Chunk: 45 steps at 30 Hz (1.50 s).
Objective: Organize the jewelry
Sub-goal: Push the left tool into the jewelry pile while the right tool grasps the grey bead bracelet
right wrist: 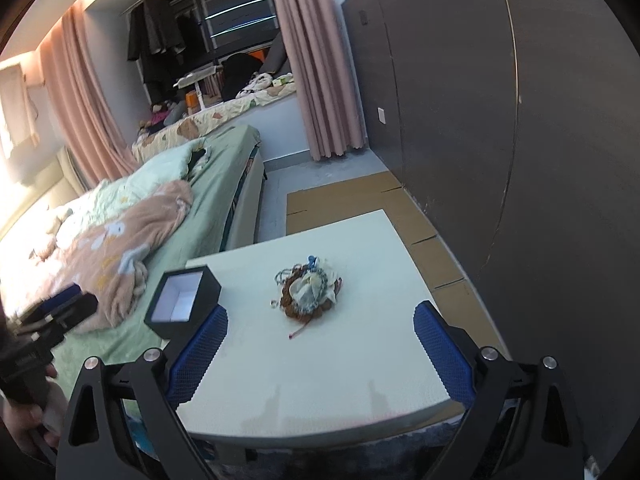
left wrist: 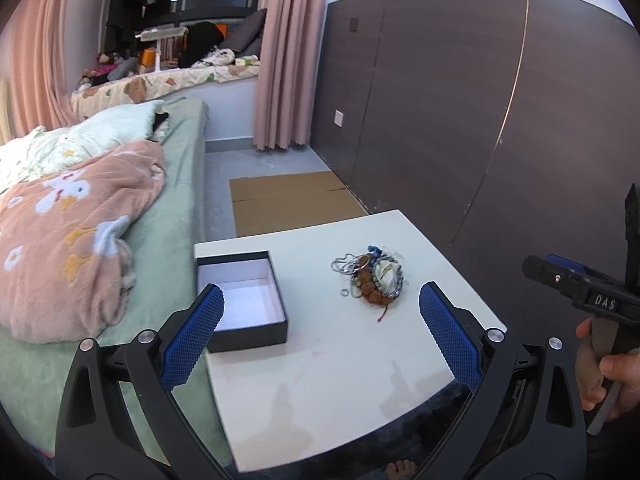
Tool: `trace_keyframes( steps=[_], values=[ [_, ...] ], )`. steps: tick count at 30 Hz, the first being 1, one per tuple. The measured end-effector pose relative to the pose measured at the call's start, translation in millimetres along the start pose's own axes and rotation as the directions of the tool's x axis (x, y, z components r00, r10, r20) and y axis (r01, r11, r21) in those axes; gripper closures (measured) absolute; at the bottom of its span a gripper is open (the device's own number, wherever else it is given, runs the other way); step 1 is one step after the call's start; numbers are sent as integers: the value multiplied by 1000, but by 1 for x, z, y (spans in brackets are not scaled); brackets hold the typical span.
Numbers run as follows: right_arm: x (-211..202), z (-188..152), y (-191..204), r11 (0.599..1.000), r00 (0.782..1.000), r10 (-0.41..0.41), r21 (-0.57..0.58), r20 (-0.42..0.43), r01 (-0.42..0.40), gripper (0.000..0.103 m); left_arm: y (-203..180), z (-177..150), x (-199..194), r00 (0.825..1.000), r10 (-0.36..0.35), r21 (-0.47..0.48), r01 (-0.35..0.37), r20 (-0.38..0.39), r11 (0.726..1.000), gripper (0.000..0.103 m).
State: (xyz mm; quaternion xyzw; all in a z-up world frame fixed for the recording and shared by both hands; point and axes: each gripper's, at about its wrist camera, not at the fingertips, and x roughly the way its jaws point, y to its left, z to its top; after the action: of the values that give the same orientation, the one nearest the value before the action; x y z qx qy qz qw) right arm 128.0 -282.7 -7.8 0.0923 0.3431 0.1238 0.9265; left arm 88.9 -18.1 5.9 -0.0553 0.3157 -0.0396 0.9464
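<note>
A tangled pile of jewelry, with silver chains, a brown bead bracelet and a pale pouch, lies on the white table. It also shows in the right wrist view. An open black box with a white inside stands at the table's left edge; it also shows in the right wrist view. My left gripper is open and empty, near the table's front, with the box by its left finger. My right gripper is open and empty, in front of the pile.
A bed with a green sheet and pink blanket runs along the table's left side. A dark panelled wall stands to the right. Flat cardboard lies on the floor beyond the table. The right gripper's body shows at right.
</note>
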Motion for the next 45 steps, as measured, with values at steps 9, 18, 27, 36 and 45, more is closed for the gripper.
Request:
trace_keyframes(
  steps=[9, 18, 27, 36, 45],
  values=[
    [47, 28, -24, 988, 993, 91, 128, -80, -80, 16, -7, 33, 50, 996, -69, -30, 67, -62, 997, 6],
    [106, 43, -33, 967, 968, 160, 230, -195, -113, 56, -13, 53, 118, 970, -152, -92, 137, -187, 986, 42],
    [164, 38, -46, 929, 939, 258, 325, -228, -176, 72, -24, 58, 190, 924, -202, -112, 174, -324, 978, 65],
    [208, 20, -57, 913, 912, 287, 372, -292, -168, 78, -30, 35, 244, 893, -237, -96, 217, -382, 971, 73],
    [236, 14, -58, 897, 889, 324, 404, -324, -180, 81, -38, 17, 270, 887, -241, -54, 240, -394, 969, 73]
  ],
)
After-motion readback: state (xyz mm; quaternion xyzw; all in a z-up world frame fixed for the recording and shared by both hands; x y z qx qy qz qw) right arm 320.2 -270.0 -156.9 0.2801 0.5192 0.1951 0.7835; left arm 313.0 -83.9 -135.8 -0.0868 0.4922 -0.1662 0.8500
